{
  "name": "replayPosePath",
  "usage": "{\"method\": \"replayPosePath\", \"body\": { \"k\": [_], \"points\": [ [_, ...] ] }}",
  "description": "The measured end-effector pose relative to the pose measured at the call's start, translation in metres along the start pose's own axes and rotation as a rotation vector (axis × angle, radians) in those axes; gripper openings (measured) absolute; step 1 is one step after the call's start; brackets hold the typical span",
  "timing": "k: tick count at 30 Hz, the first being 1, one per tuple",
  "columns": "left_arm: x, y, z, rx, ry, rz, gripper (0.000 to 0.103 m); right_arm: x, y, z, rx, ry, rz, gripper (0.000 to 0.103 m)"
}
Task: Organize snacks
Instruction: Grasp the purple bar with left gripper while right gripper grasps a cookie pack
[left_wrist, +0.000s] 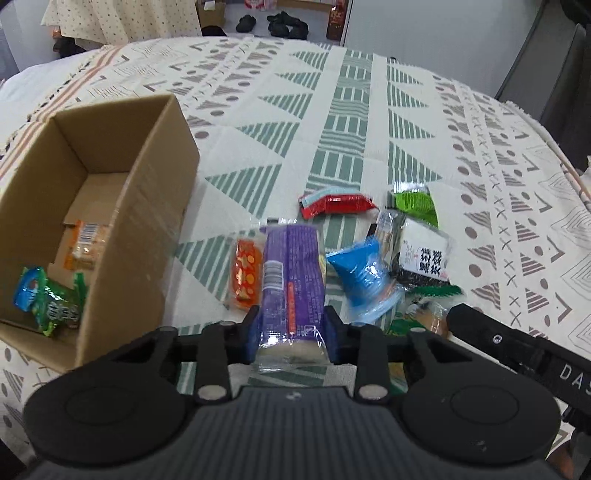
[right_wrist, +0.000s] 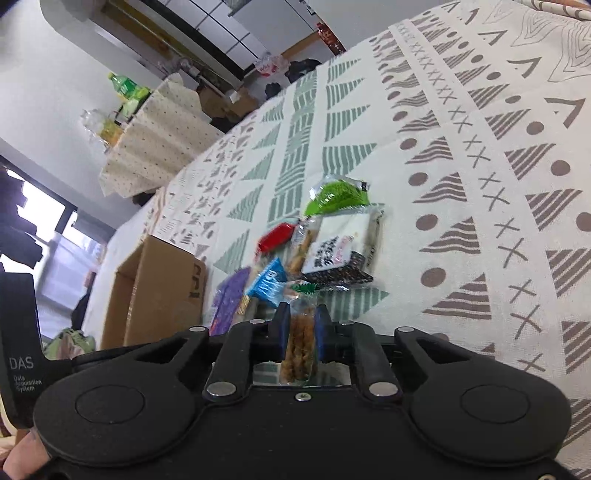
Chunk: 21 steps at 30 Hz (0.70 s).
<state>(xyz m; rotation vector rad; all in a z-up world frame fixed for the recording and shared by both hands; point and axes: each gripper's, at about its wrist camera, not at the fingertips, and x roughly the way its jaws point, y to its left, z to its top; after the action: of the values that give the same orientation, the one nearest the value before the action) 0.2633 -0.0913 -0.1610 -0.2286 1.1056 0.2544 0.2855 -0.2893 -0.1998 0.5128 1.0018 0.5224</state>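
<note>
Purple packet (left_wrist: 291, 273) pinched in left gripper (left_wrist: 291, 332), crispy snack (right_wrist: 300, 343) in right gripper (right_wrist: 300, 332), beside cardboard box (left_wrist: 162, 206) wall.

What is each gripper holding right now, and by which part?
The left gripper clamps the purple snack pack near its clear near end. The right gripper is shut on a clear pack of brown snack sticks, across its middle.

The other gripper's black body (right_wrist: 22, 369) reads "DAS Data Acquisition System"; snack wrappers' print stays illegible.
</note>
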Motion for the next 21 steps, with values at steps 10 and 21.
{"method": "replayPosePath", "body": {
  "k": [10,21],
  "points": [
    [-0.02,0.008,-0.003,-0.016,-0.036,0.001,0.032,-0.008,0.007,0.001,-0.016,-0.027,0.043,0.0],
    [-0.015,0.02,-0.003,-0.037,-0.047,0.003,0.032,0.02,0.006,0.0,0.002,-0.003,-0.066,0.073]
  ]
}}
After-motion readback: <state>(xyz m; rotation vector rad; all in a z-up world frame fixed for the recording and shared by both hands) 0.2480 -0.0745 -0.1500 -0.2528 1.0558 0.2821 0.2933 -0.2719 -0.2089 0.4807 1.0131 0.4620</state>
